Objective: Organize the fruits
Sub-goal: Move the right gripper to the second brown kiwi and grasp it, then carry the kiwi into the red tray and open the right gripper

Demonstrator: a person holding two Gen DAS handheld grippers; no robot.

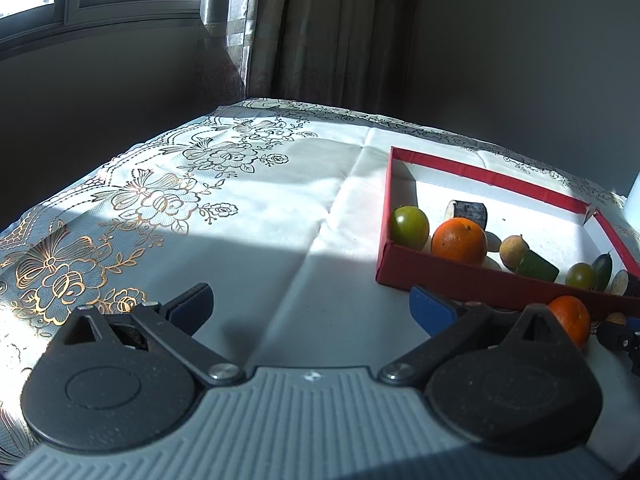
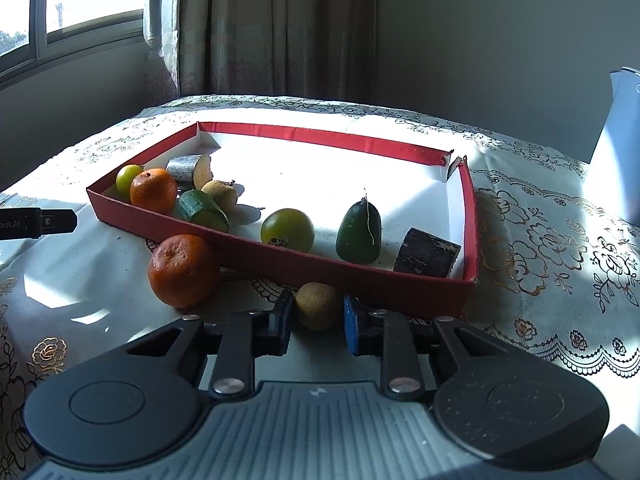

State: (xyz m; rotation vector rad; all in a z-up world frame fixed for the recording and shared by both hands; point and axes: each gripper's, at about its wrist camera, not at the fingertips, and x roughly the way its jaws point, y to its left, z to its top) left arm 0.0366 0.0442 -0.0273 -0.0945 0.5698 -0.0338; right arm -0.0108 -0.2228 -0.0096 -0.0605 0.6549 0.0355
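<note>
A red shallow box (image 2: 360, 276) on the table holds several fruits and cut pieces: an orange (image 2: 153, 190), a green round fruit (image 2: 287, 229), a dark green avocado-like fruit (image 2: 359, 232). Outside its front wall lie a second orange (image 2: 182, 270) and a small tan fruit (image 2: 317, 305). My right gripper (image 2: 317, 322) has its fingers on either side of the tan fruit, close to it or touching it. My left gripper (image 1: 310, 308) is open and empty over bare cloth, left of the box (image 1: 440, 280). The outside orange (image 1: 570, 318) shows past its right finger.
A floral white tablecloth (image 1: 140, 200) covers the table. A pale upright object (image 2: 618, 144) stands at the far right. Curtains (image 2: 272, 28) and a window (image 2: 88, 0) are behind the table. The left gripper's body (image 2: 38, 222) shows at the left edge.
</note>
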